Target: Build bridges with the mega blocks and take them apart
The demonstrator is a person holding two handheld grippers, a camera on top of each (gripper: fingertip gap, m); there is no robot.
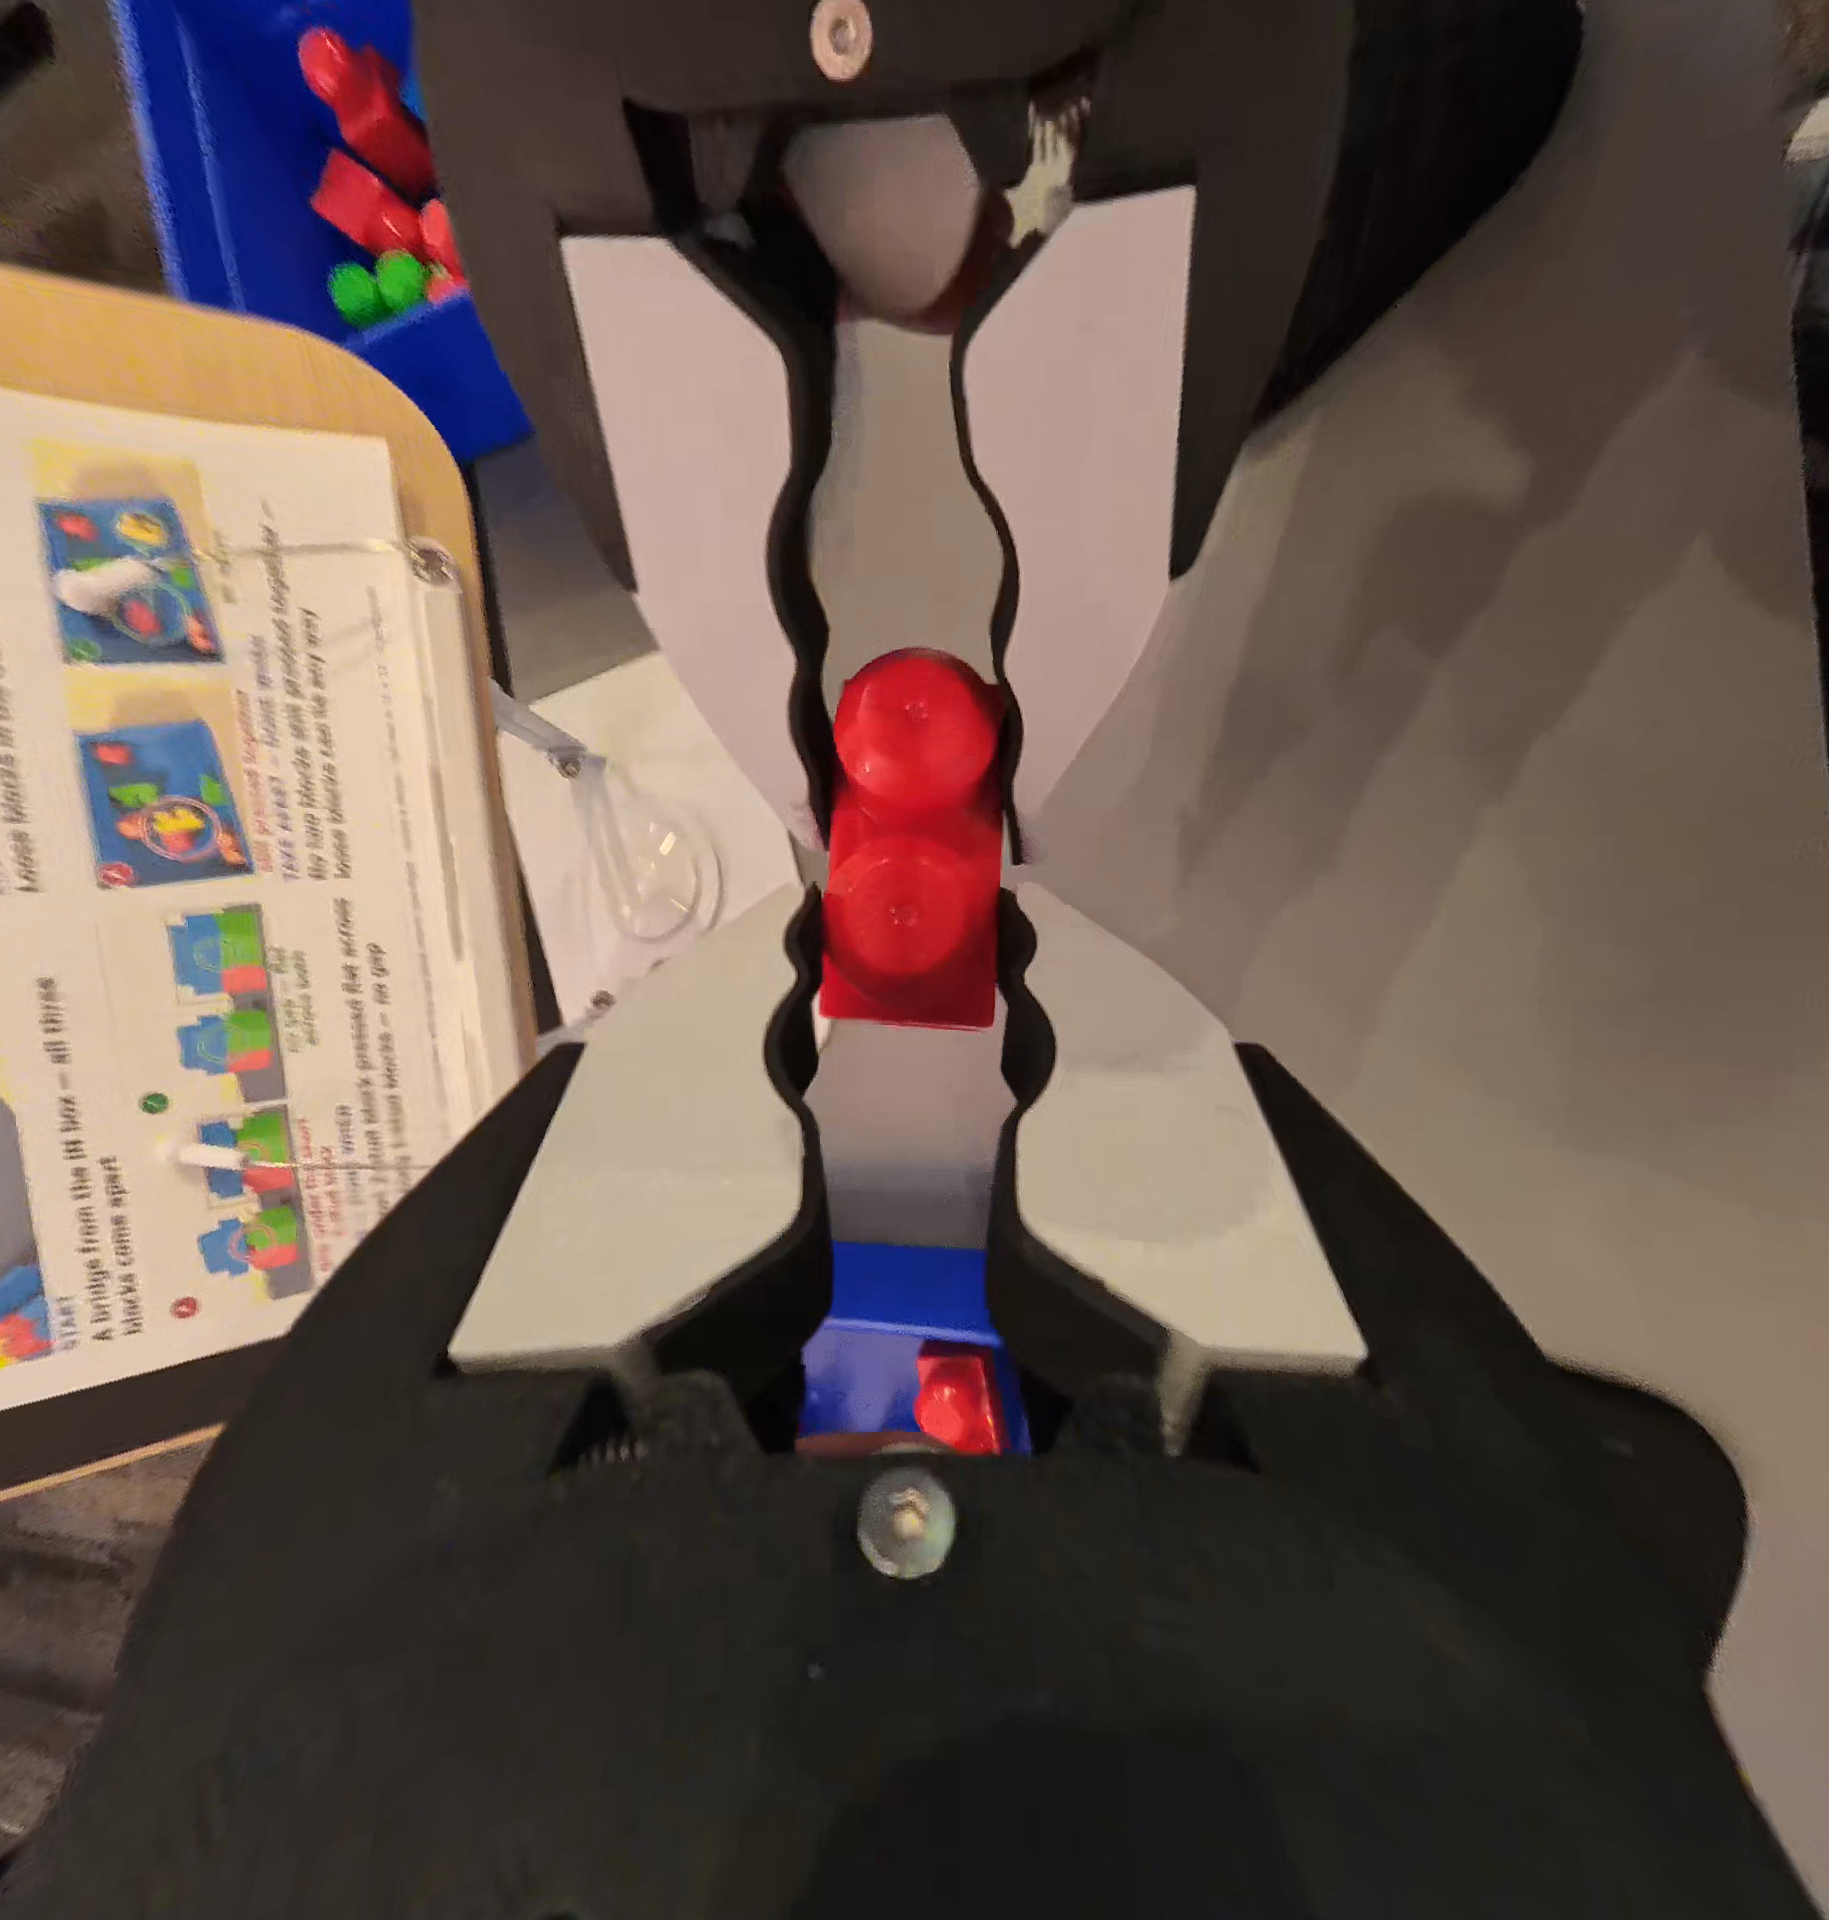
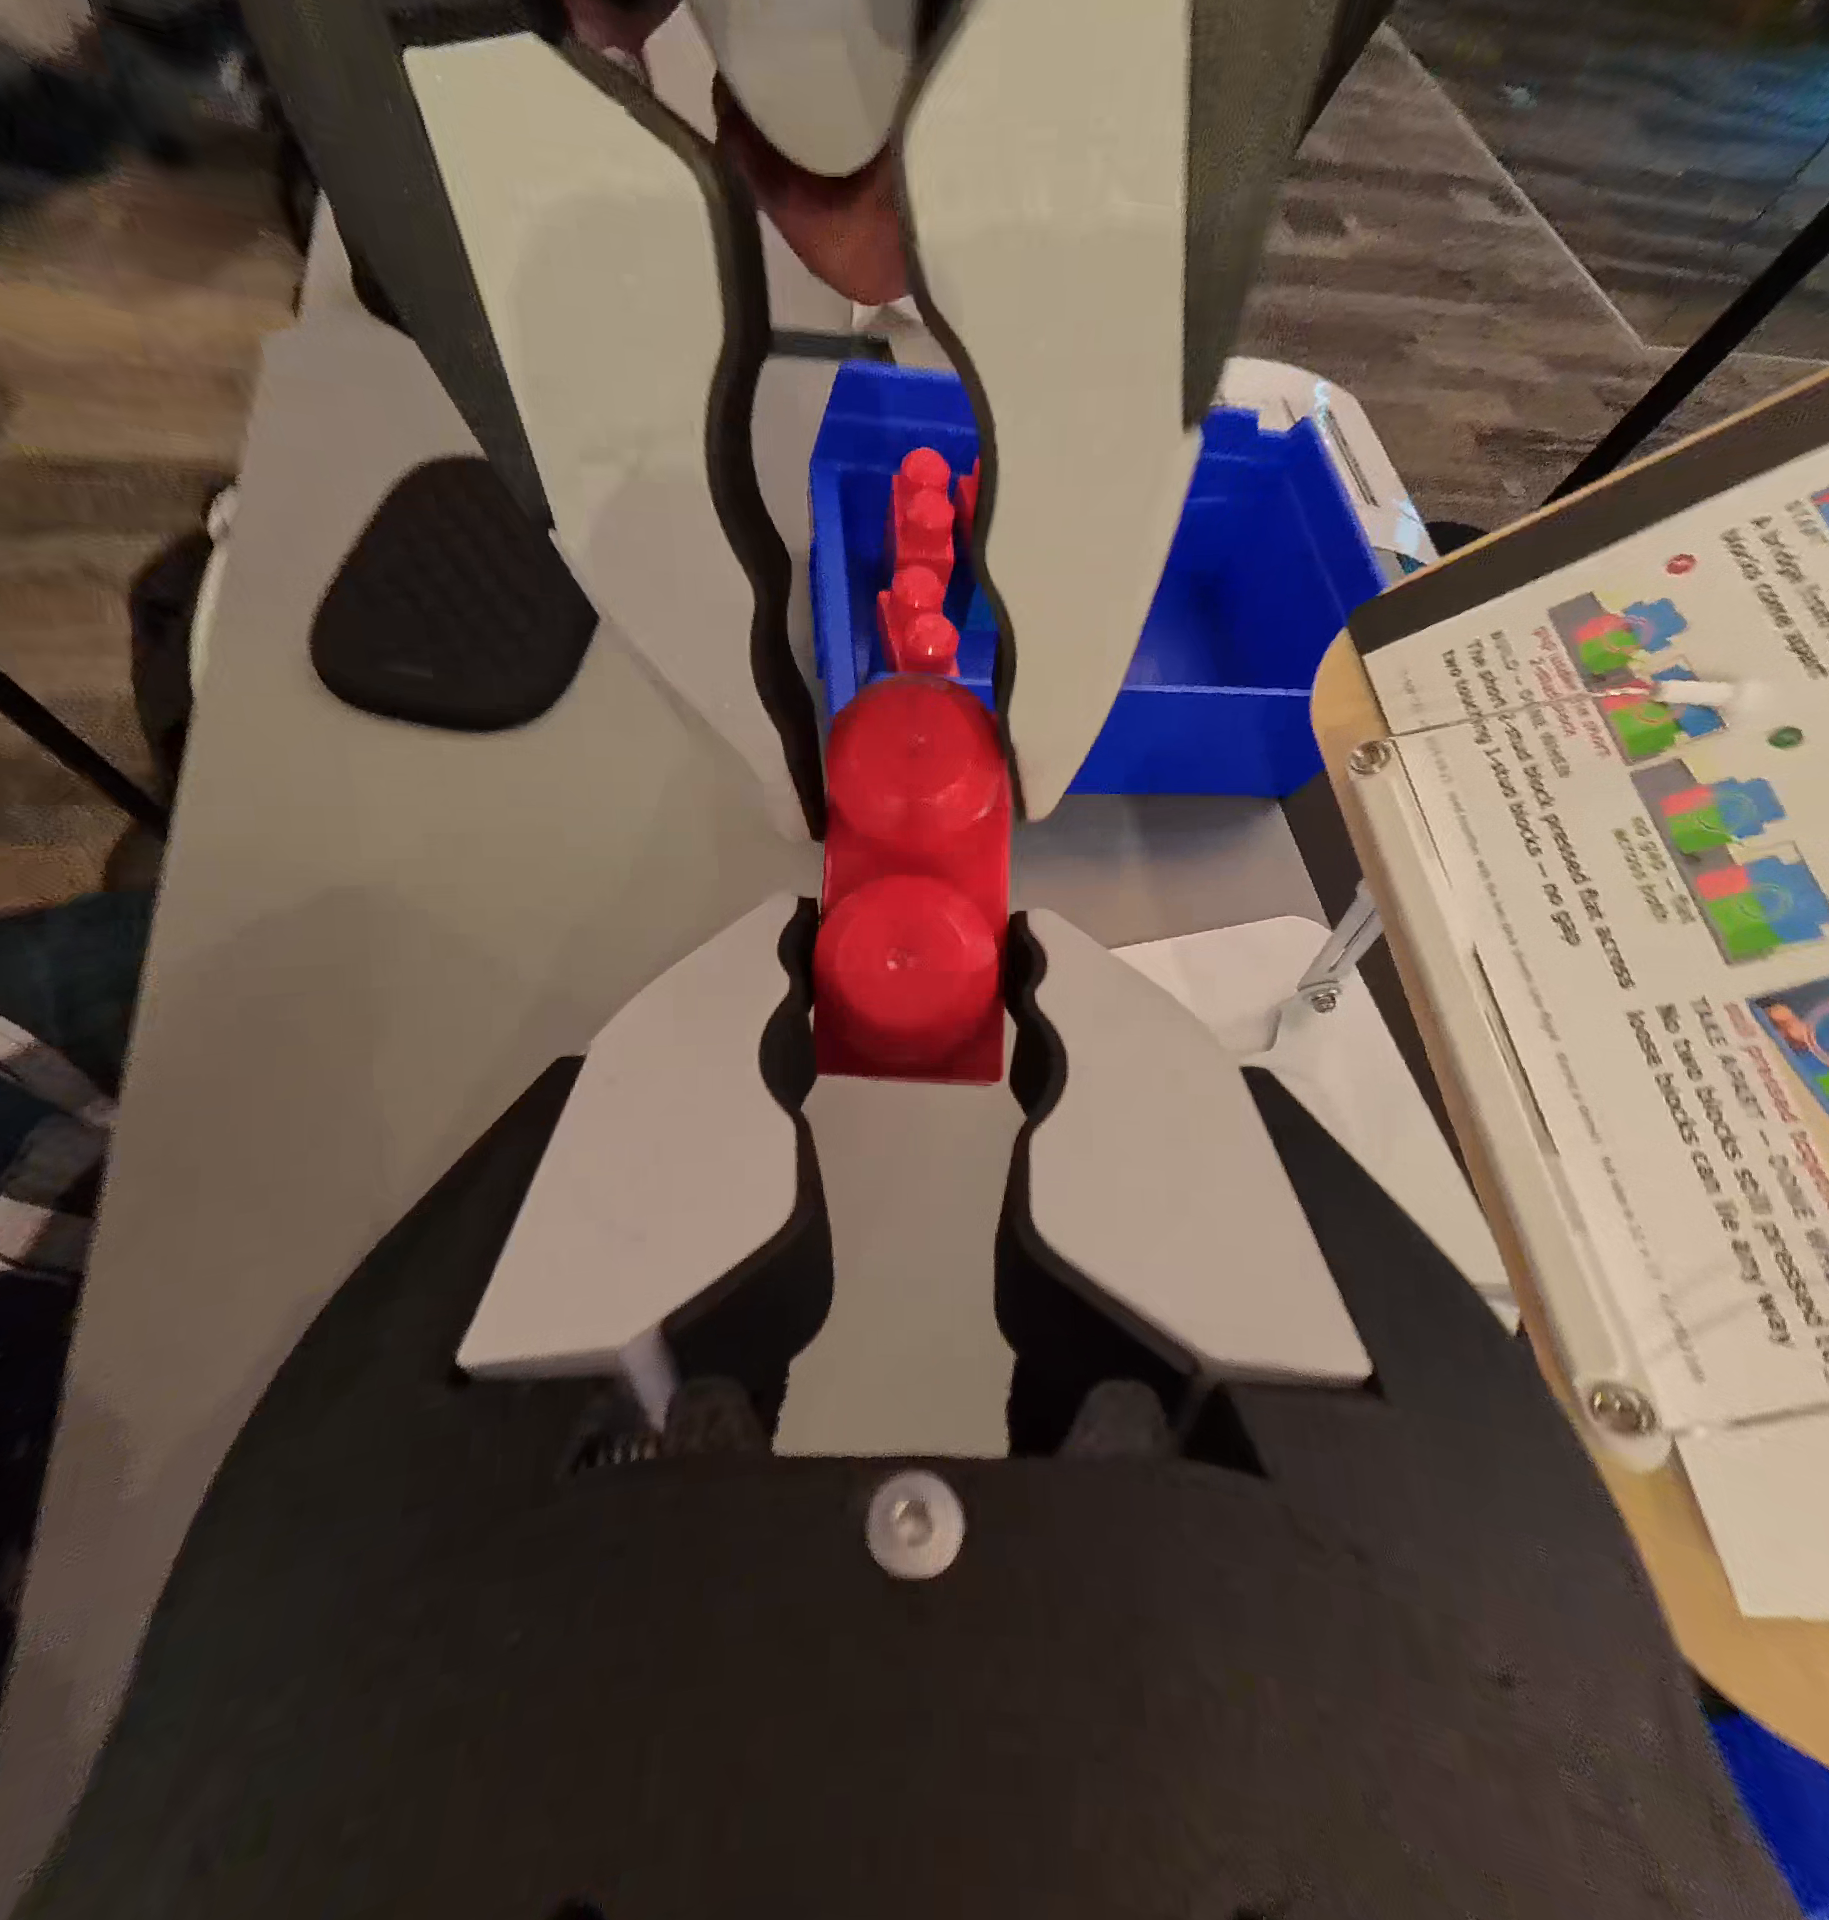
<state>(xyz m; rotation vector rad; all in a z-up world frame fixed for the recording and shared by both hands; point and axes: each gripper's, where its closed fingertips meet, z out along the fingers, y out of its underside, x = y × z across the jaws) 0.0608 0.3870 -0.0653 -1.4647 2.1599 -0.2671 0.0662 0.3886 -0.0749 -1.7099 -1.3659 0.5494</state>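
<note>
Gripping from opposite ends, both tools share one red two-stud plastic block. In the left wrist view, the left gripper has its black wavy-edged fingers clamped on the near half of the block, pads pressed against its side walls, while the right gripper reaches in from the top of the picture and closes on the far stud end. The block hangs above a pale grey tabletop. At the left lies a printed instruction sheet on a light wooden board, and beyond it stands a blue plastic bin with red and green blocks inside. Another blue bin shows low between the fingers, with a red block in it.

In the right wrist view, the right gripper is clamped on the near half of the same red block, pads tight on both sides, and the left gripper pinches the far half from above. Behind the block stands a blue bin with red blocks in a row inside. The instruction sheet on its wooden board fills the right side. A dark oval pad lies on the tabletop at the left.
</note>
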